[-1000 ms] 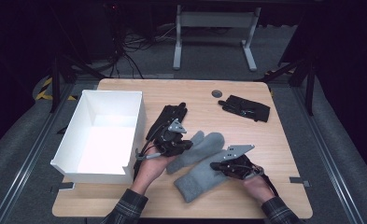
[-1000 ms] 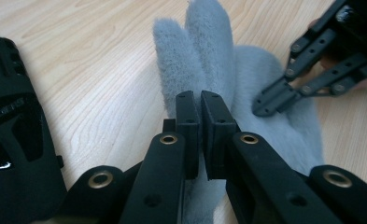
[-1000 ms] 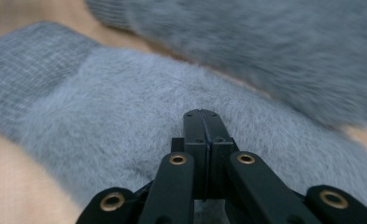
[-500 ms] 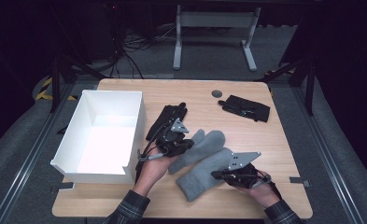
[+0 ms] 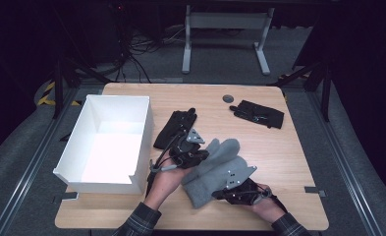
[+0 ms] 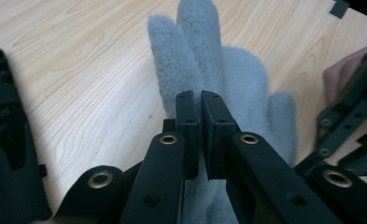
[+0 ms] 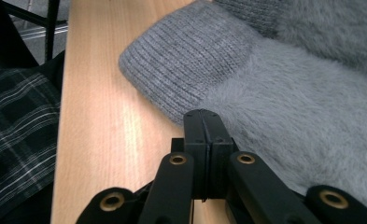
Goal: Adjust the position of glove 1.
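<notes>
Sliding toward the near edge since a second ago, the right gripper (image 5: 230, 189) is working beside the grey mittens (image 5: 215, 169) mid-table. Left gripper (image 6: 202, 135) is pinching fur, jaws nearly shut. Right gripper's jaws are closed, seemingly nipping the cuff (image 7: 190, 60), probably dragging the pair over.

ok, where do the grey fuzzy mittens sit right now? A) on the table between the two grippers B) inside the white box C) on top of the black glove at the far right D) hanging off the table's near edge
A: the grey mittens lie on the wooden table, with the left gripper at their left side and the right gripper at their near right; the white box holds nothing.
</notes>
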